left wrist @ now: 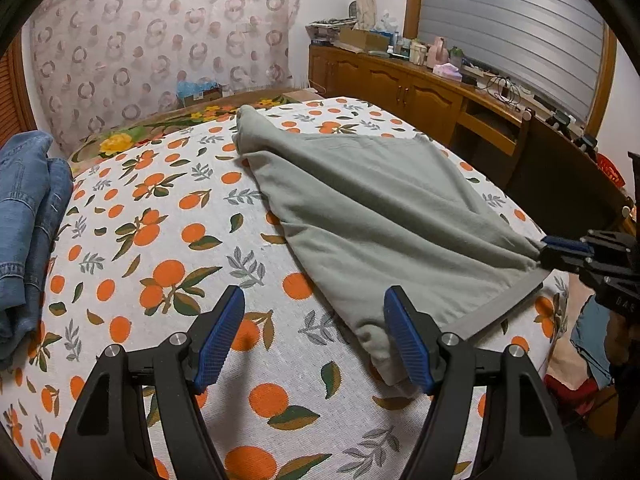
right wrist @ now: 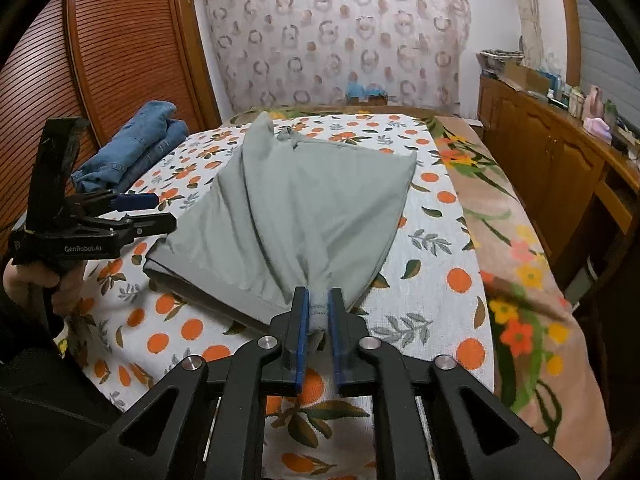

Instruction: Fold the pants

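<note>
Step in hand: a judgement only. The grey pants [right wrist: 316, 208] look partly folded, with one corner drawn up and the far layers not yet squared. The job now seems to be bringing the near edge into line before the next fold.
How to do it well: keep the raised corner low and taut so the cloth does not bunch. Bring the free gripper onto the near hem before anything is let go. Take only the layers meant to move together. Lay the edge down flat on the bedspread [left wrist: 168, 248], not dragged across it.
Right gripper [right wrist: 318, 308]: nearly closed, its blue pads pinching a bunched corner of the pants. A tuft of cloth shows between the jaws, and the fabric fans away from it in tight creases.
Left gripper [left wrist: 314, 340]: jaws wide apart with nothing between them, hovering over the bedspread.
Pants relative to left gripper: the near hem lies just ahead and to the right. One rolled corner sits right beside the right-hand pad; whether they touch I cannot tell.
Pants relative to right gripper: spread straight ahead, reaching away up the bed.
Folded jeans [left wrist: 28, 216]: far off to the left of both grippers, well apart from the pants.
</note>
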### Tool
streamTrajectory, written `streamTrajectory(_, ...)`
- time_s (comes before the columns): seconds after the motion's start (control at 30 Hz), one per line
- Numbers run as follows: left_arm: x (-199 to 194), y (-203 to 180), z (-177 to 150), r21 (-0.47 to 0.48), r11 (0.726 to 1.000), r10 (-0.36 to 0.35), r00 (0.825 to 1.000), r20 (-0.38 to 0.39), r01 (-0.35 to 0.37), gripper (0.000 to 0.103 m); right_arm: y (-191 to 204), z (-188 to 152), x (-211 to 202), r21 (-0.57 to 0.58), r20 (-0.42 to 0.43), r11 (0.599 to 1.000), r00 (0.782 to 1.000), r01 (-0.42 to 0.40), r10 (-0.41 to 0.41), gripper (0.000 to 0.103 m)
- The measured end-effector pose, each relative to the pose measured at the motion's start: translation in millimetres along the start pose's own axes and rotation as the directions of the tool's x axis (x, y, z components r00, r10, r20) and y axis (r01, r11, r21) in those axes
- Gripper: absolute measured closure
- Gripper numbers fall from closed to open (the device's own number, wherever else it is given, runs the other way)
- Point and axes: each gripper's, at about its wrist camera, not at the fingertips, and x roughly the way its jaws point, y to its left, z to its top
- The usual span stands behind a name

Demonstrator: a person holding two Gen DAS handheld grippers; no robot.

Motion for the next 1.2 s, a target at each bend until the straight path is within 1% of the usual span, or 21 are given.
streamTrajectory(0.03,-0.2,-0.2,0.0,-0.002,1.0,0.0,1.0,0.002,0.0,0.03,-0.7,2.5,-2.3,0.0,0.009,1.0,1.0,-0.002,0.002,0.087)
streamTrajectory(0.1,-0.6,0.9,0.5,-0.006,1.0,0.001,1.0,0.004,-0.001,0.03,-2.9,8.3,-5.9,-0.001,0.025,1.0,1.0,-0.001,0.001,0.078)
streamTrajectory(0.13,-0.9,1.8,0.6,-0.007,1.0,0.001,1.0,0.005,-0.001,0.03,-3.8,13.0,-8.0,-0.003,0.036,1.0,0.999,0.0,0.001,0.072)
streamTrajectory(0.17,-0.9,2.5,0.8,-0.009,1.0,0.002,1.0,0.006,-0.002,0.03,-5.4,15.9,-6.9,-0.01,0.045,1.0,0.999,-0.005,0.005,0.069)
streamTrajectory(0.3,-4.5,8.7,2.3,-0.028,1.0,0.008,1.0,0.022,-0.007,0.03,-10.1,36.8,6.1,-0.028,0.054,1.0,0.998,-0.012,0.014,0.069)
streamTrajectory(0.5,-9.6,19.0,5.5,-0.046,0.999,0.027,0.999,0.038,-0.025,0.03,-7.6,71.5,52.8,-0.051,0.023,0.998,0.999,-0.026,0.027,0.069)
streamTrajectory(0.67,-12.4,27.3,7.5,-0.061,0.997,0.04,0.998,0.05,-0.036,0.03,0.3,93.9,90.6,-0.072,-0.027,0.997,0.999,-0.036,0.034,0.069)
streamTrajectory(0.8,-11.6,31.2,6.0,-0.073,0.997,0.04,0.998,0.049,-0.037,0.03,2.5,105.6,114.6,-0.077,-0.077,0.995,0.995,-0.062,0.056,0.069)
streamTrajectory(0.97,-11.0,34.5,4.5,-0.081,0.996,0.043,0.998,0.048,-0.039,0.03,5.6,119.1,142.1,-0.09,-0.142,0.992,0.987,-0.093,0.08,0.069)
streamTrajectory(1.13,-11.7,37.1,3.2,-0.089,0.995,0.043,0.998,0.05,-0.038,0.03,6.3,130.4,164.4,-0.078,-0.187,0.989,0.976,-0.125,0.108,0.069)
streamTrajectory(1.2,-11.9,38.0,2.3,-0.091,0.995,0.043,0.998,0.049,-0.039,0.03,7.1,133.0,170.1,-0.066,-0.194,0.987,0.972,-0.145,0.13,0.075)
